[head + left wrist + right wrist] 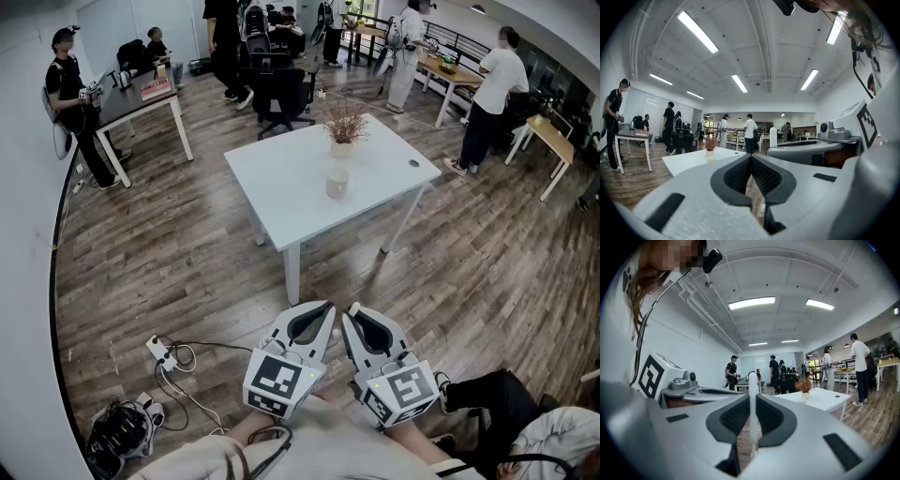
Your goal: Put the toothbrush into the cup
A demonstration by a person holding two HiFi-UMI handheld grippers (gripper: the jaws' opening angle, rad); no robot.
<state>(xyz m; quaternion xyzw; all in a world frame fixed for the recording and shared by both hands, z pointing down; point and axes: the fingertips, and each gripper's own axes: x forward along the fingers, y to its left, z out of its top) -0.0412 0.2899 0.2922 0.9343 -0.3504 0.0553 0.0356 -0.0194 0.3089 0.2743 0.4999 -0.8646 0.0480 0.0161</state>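
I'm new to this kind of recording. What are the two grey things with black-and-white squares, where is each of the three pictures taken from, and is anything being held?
There is no robot here. A person holds a clamp-like tool in each hand, and the marker cubes are part of those tools. The head view comes from a camera on the person's head, looking down at the left hand-held gripper and the right hand-held gripper, both close to the body. The other two pictures come from a camera on each tool, looking along its jaws. The right one's jaws are shut on a thin white toothbrush that stands upright. The left one's jaws are together with nothing between them. Ahead, well away from both tools, is a white table with a cup and a small potted dried plant on it.
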